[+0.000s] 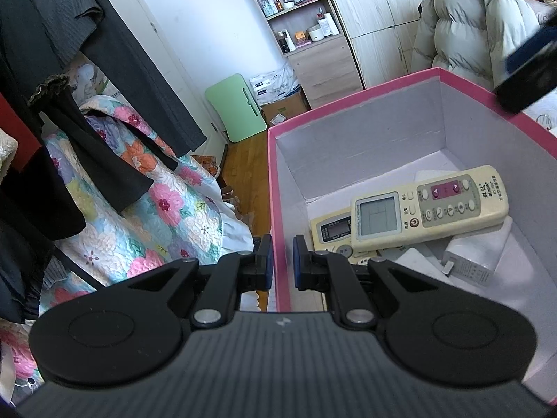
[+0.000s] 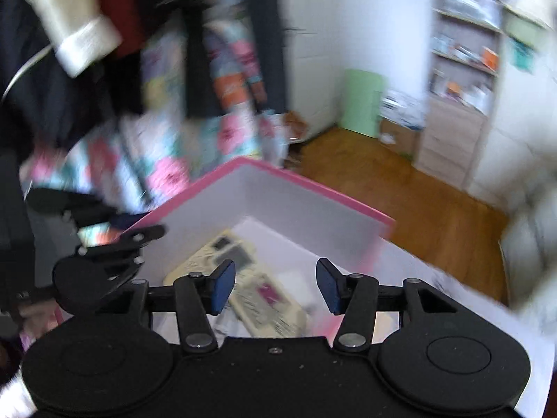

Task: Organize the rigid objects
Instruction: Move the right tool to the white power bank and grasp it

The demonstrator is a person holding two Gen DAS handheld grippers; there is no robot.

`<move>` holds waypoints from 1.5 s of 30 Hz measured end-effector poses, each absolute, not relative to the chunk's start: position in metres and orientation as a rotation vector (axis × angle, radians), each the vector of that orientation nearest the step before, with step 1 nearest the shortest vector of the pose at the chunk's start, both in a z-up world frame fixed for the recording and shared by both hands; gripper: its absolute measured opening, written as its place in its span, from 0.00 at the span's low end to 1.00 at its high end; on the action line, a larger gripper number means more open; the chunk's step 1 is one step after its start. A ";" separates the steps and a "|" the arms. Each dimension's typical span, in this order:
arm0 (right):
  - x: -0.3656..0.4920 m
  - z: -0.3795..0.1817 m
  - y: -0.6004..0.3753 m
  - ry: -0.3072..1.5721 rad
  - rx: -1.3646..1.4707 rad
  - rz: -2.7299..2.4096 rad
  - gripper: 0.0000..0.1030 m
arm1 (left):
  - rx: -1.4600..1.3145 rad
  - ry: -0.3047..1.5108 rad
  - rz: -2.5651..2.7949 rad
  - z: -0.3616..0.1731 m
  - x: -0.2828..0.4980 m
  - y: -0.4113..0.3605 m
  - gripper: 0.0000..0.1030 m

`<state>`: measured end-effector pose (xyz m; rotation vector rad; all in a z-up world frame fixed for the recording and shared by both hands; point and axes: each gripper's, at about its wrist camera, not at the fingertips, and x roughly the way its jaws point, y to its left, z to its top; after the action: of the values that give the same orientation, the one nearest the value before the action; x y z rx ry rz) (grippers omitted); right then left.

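Left tongs (image 1: 282, 261) pinching the pink cardboard box's wall (image 1: 278, 188), right tongs (image 2: 275, 287) wide and empty above; inside, cream plastic remote (image 1: 430, 205): probably light, stiff, slippery, best gripped across its narrow sides.

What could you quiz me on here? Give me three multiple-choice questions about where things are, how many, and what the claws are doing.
1. Where do the remote controls lie?
A. inside the pink box
B. on the floor
C. on a shelf

2. How many remote controls show in the box?
A. one
B. two
C. five

3. What is the left gripper doing?
A. holding a remote
B. hanging wide open
C. clamping the box wall

Answers: 1 A, the upper remote and lower remote rest inside the pink box. 2 B, two overlapping. 3 C, the left gripper has a finger on each side of the pink wall; the right gripper is open.
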<state>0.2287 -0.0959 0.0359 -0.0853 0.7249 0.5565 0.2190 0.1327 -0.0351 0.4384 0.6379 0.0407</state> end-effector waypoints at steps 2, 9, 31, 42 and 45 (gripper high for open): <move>0.224 0.033 -0.120 0.743 -0.039 0.497 0.55 | 0.438 0.638 0.040 -0.035 0.219 0.133 0.09; 0.215 -0.015 -0.160 0.845 -0.009 0.375 0.55 | 0.431 0.647 0.041 -0.034 0.220 0.134 0.09; 0.215 -0.085 -0.146 0.898 -0.202 0.450 0.52 | 0.448 0.649 0.044 -0.034 0.219 0.130 0.09; 0.224 -0.061 -0.165 0.882 -0.103 0.398 0.51 | 0.443 0.648 0.043 -0.034 0.220 0.129 0.09; 0.241 -0.063 -0.154 0.916 -0.071 0.484 0.52 | 0.443 0.648 0.043 -0.034 0.221 0.129 0.09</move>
<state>0.2408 -0.1540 -0.0625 -0.0705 0.9159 0.4839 0.2205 0.1294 -0.0339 0.4435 0.6479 0.0428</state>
